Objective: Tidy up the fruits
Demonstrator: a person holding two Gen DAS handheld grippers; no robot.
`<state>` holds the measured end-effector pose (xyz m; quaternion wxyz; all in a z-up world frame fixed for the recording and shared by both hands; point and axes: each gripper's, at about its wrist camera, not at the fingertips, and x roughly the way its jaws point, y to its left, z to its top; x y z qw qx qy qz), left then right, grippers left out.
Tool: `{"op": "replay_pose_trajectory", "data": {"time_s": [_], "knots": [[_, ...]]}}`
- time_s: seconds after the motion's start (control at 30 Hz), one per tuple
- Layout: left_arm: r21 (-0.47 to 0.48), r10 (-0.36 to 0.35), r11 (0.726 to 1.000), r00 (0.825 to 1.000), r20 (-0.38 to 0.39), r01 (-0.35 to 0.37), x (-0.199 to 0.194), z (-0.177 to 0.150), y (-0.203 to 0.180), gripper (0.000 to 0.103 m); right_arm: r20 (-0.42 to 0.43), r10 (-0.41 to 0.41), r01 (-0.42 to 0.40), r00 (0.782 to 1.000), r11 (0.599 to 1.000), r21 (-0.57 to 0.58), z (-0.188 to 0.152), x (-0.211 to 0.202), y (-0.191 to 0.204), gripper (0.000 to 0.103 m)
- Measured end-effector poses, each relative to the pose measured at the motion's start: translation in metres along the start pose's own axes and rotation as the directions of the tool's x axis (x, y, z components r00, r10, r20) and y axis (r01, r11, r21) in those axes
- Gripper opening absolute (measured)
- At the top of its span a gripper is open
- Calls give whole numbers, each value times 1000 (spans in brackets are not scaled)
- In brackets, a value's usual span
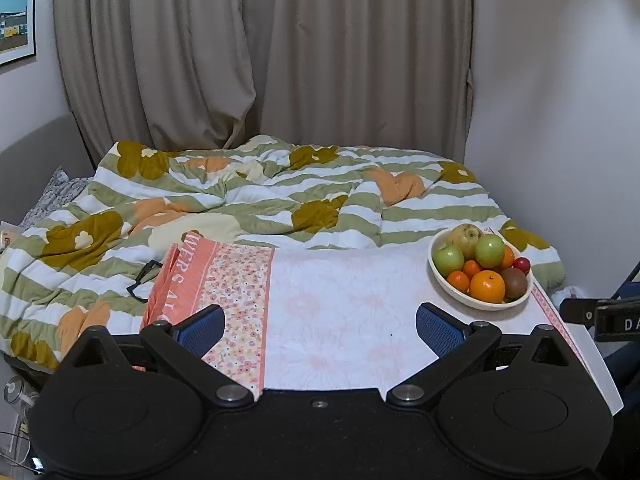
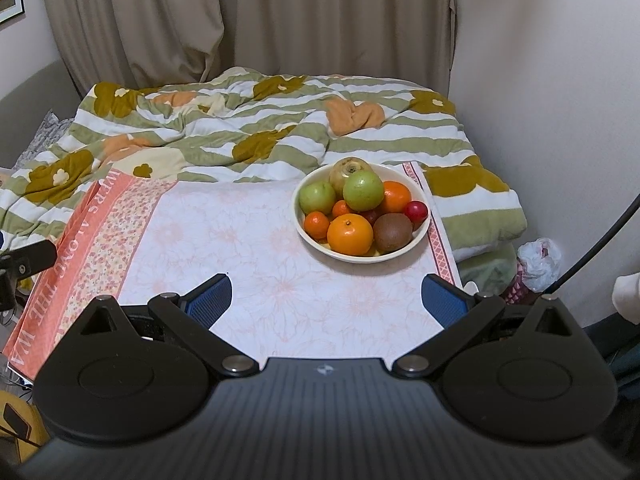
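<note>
**Fruit bowl on worktop, both tongs released**

Left tongs (image 1: 320,330) spread wide, nothing between the blue pads (image 1: 202,330). Right tongs (image 2: 326,300) same: released, empty, hovering over the near part of the worktop (image 2: 248,248).

Bowl (image 2: 418,240), cream, sits at the far right corner of the floral cloth, near the red lattice border. Holds two green apples (image 2: 363,191), a pear-like fruit (image 2: 349,170) at the back, large orange (image 2: 349,234) in front, a second orange (image 2: 397,196) behind right, small mandarins (image 2: 317,225), a kiwi (image 2: 393,232), and a small red fruit (image 2: 416,211) at the right rim.

View differences:
- Left wrist only: black glasses (image 1: 142,280) on the duvet (image 1: 240,188) just left of the cloth; part of the other tool (image 1: 604,316) at right edge, lettering "DA" cut off
- Right wrist only: white plastic bag (image 2: 538,260) on the floor right of the bed; bowl near centre and fruit clearer

Writing: salmon strip (image 2: 60,280) on the cloth's left edge reads "...WERS ALONG THE WA...", partly cut

Curtains (image 1: 260,52) behind the bed, framed picture (image 1: 16,16) upper left
</note>
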<state>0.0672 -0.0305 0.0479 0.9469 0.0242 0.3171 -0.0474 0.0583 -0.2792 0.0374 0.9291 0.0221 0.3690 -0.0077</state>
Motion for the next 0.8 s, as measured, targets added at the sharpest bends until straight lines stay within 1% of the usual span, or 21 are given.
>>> {"op": "replay_pose_trajectory", "data": {"time_s": [0.37,0.6,0.8], "knots": [[-7,-9,1000,1000,-3,9,3,-1,2,103,0,-1,1,1000,1000,6,3,4,0,103],[8,28,1000,999,25,-28,3,0,3,103,2,-4,4,1000,1000,13,6,6,-2,103],[0,27,1000,999,29,-27,5,-1,3,103,-5,8,-8,1000,1000,18,8,9,-5,103]]}}
